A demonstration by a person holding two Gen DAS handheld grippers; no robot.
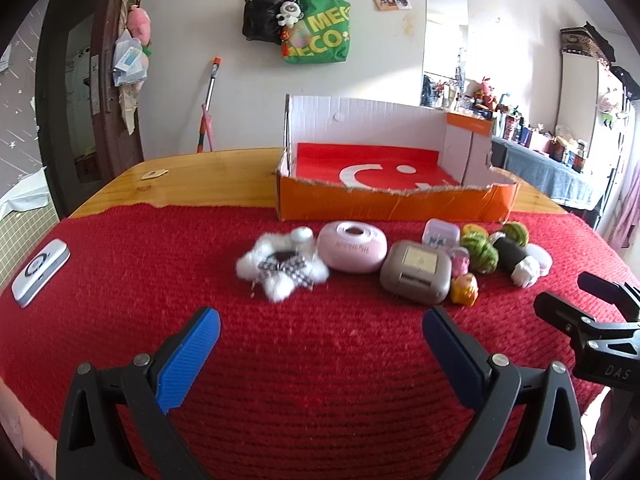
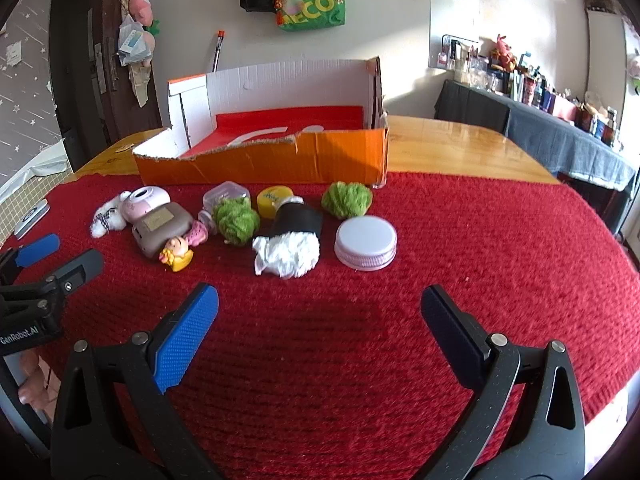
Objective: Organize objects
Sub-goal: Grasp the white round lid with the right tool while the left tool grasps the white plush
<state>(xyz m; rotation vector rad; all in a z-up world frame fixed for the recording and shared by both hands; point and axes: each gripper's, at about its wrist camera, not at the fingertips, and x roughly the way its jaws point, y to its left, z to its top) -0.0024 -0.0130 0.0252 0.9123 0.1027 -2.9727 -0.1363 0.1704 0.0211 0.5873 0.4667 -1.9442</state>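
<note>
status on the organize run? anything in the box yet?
Done: nothing; the orange box shows only its red floor. In hand: nothing; the left gripper and right gripper are both open above the red mat. Left: everything, including the grey case, green pom-poms and white lid.

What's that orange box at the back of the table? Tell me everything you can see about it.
The orange box is a shallow cardboard tray, orange outside and white inside, with a red floor bearing a white smiley face. Its front wall is low with a ragged, torn top edge; the back wall stands taller, with a side flap. It looks empty. It sits upright, straddling the edge of the red mat and the wooden table, just behind the row of small items. Neither gripper touches it.
</note>
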